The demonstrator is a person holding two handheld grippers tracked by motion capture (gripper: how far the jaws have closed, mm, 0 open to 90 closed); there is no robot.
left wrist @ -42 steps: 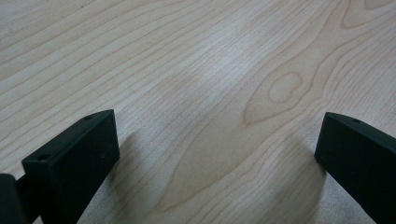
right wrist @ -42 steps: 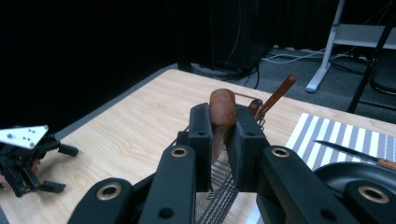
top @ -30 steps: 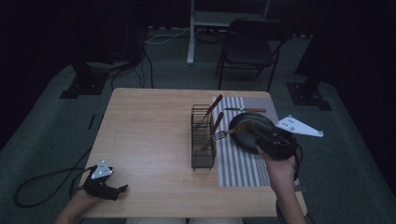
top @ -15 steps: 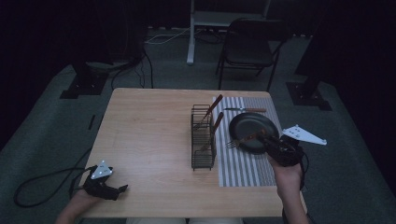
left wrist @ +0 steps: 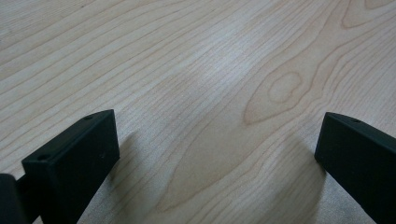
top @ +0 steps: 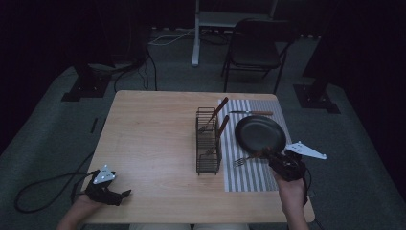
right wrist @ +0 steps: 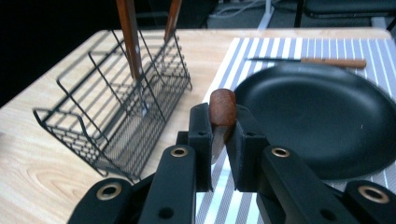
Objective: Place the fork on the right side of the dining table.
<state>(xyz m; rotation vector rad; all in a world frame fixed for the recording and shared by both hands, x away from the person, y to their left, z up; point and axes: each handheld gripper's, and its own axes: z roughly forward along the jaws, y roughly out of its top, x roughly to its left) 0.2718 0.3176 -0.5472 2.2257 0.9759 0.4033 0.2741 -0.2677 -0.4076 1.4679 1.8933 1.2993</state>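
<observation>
Resting at the lower left of the high view, the left gripper [top: 107, 191] sits where it was a second ago, its jaws spread wide over the bare table [left wrist: 201, 70] in its own view. Toward the middle stands the wire caddy [top: 208, 141], with two wooden-handled utensils [top: 219, 120] upright in it. Right of that, the fork [top: 246, 158] now lies low over the striped mat [top: 253, 172], just below the black plate [top: 260, 133], whereas a second ago it was lifted near the caddy's top beside the plate. At the lower right, the right gripper [right wrist: 222, 135] is pinching the fork's brown handle between its pads, and has dropped toward the mat. That suggests the fork is being laid down beside the plate, with release probably next. A knife [top: 251, 113] lies above the plate.
</observation>
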